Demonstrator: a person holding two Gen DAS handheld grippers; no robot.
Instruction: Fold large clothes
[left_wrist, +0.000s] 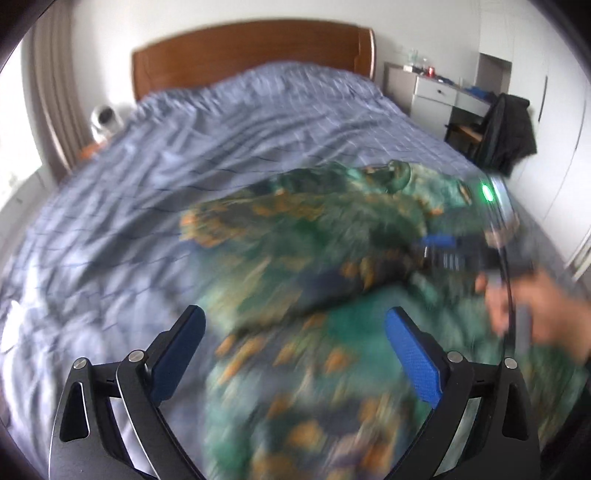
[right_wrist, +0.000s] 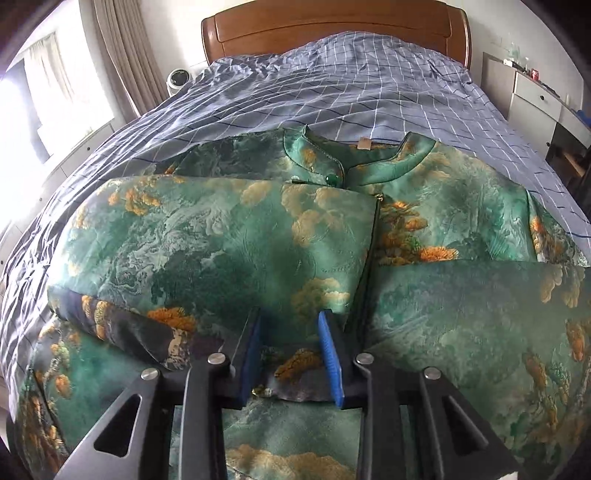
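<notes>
1. Nearest the right wrist camera, the right gripper (right_wrist: 291, 345) is sitting low over the green brocade jacket (right_wrist: 229, 236), its blue pads (right_wrist: 330, 354) drawn fairly close with a fold of dark-lined cloth running between them; whether they are actually pinching it I cannot tell
2. Spread on the checked bedspread (right_wrist: 332, 85), the jacket is lying collar (right_wrist: 325, 158) toward the wooden headboard (right_wrist: 332, 29), front side up
3. Both sleeves are lying folded in across the chest, the one on the camera's left (right_wrist: 207, 236) meeting the front opening and the other (right_wrist: 480, 306) crossing lower down, so the sleeve folds appear done
4. Judging from that, folding the body from the hem up toward the collar is what is remaining, so the task looks roughly half finished
5. Seen from the left wrist camera, the left gripper (left_wrist: 295, 350) is hovering above the jacket's near part with its fingers spread wide and nothing between them
6. That view is heavily blurred, which suggests the left hand is moving fast
7. Off to its right, the person's hand (left_wrist: 535, 310) is wrapping the other tool's handle, reaching across the garment
</notes>
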